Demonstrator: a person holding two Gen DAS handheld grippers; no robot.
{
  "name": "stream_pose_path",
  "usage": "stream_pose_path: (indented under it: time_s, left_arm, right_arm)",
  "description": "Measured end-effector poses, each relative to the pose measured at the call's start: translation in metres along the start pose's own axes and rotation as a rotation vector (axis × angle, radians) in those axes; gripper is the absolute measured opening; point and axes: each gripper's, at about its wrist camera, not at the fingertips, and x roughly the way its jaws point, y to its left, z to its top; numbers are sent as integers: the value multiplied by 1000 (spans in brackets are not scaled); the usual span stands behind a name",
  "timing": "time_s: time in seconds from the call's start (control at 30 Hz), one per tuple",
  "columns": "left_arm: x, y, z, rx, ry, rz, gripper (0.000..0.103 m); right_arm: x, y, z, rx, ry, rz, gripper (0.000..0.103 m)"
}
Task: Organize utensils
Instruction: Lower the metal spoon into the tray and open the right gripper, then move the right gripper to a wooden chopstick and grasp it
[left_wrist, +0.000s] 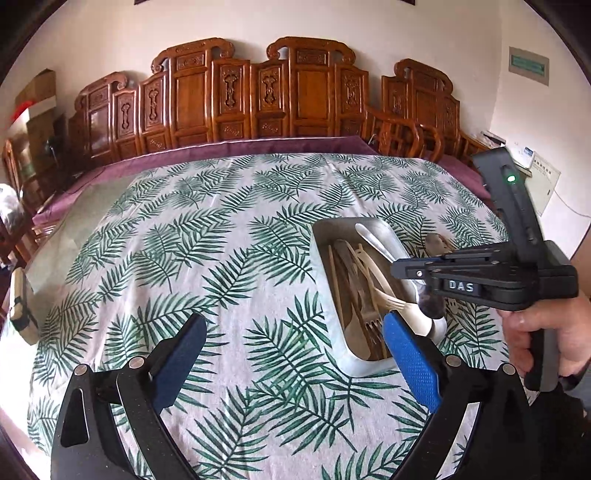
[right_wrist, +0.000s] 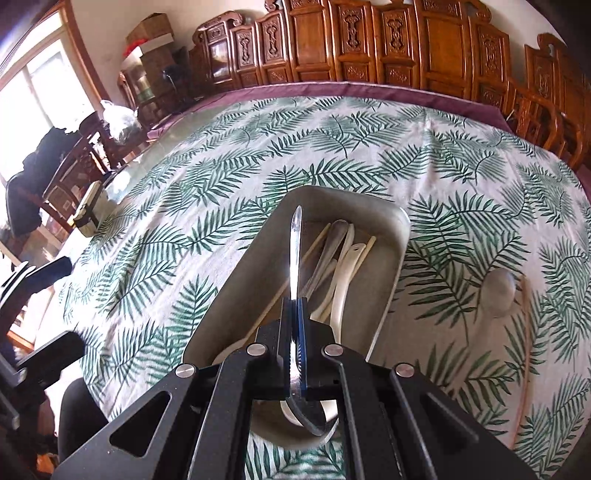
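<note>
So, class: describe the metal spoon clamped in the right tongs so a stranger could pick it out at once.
Find the leaf-print tablecloth, then the grey tray of utensils. Above it, the right tongs pinch a shiny metal spoon on edge; the other utensils lie loose in the tray or on the cloth.

My right tool (right_wrist: 295, 306) pinches a glossy metal spoon (right_wrist: 295, 251). The tray (right_wrist: 400, 225) looks matt grey, the table's leaf-print cloth (right_wrist: 221, 177) woven and matt, and my left tool's pads (left_wrist: 410, 354) dimpled blue rubber.

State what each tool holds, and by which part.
Right tool: shut on the metal spoon, gripped on its handle near the bowl. Left tool: open, nothing held.
</note>
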Motion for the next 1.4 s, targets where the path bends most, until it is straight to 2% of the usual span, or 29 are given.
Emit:
stream_pose_path:
  time_s: [0.23,0.43,0.63,0.83,1.07,1.27,1.33,1.4]
  left_arm:
    - [-2,12,-3,-4,-4,22,93]
    - [2,11,-5,-5,10,16,93]
    - [6,2,-11,18,25,10,93]
    - [8,-10,-13,35,32,1,93]
    - [9,-30,-14,56,30,7,93]
    - [12,-50,-7,80,36,-11,93]
    - [14,-57,-3,74,42,-27,93]
    - [17,-63,1,71,47,-36,93]
  right_arm:
    - [27,2,14,33,32,-18,4]
    - [34,7,17,66,44,42,4]
    - [24,13,15,21,28,43,7]
    - [-7,-2,2,-31,-12,10,7]
    - [-48,-46,-15,-71,-59,-73,7]
    - [-66,-102,-26,-34,-69,-165,7]
    - [-68,-122,-31,-12,-65,-195,14]
    - [-66,-145,-38,16,-48,-224,14]
